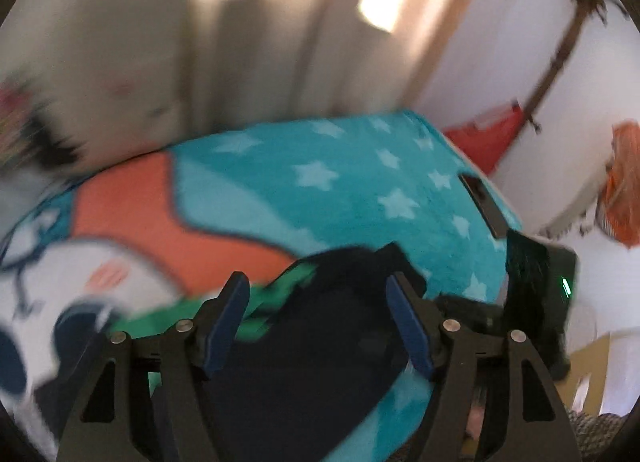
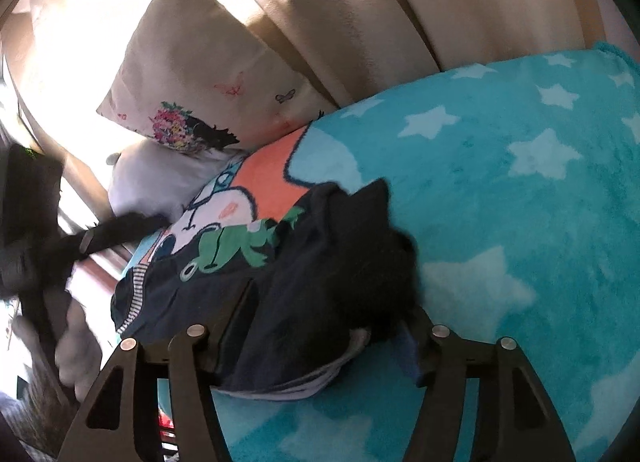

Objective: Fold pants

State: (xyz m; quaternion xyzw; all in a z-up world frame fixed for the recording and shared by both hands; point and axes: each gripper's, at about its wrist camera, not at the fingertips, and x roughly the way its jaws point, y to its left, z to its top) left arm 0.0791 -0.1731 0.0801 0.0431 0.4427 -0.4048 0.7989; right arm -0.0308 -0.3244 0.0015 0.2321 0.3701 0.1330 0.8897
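lying nearest the right wrist camera, the dark navy pants sit bunched on a teal blanket, with a striped waistband along their left and near edges. the right gripper stands spread, one finger on each side of the bunched cloth; the cloth lies between the jaws and laps against the fingers, but the pads do not pinch it. in the left wrist view, which is heavily blurred, the left gripper is also spread, its blue pads apart above the pants with nothing gripped. the blanket carries pale stars, an orange patch, a white cartoon figure and a green frog, and the pants lie toward the blanket's printed end, partly covering the frog. beyond that end a white pillow lies, and behind it a cream cushion with flowers and butterflies leans on a beige padded headboard lit by sun. at the far right edge of the blanket in the left view lies a dark flat object, with a white wall behind.
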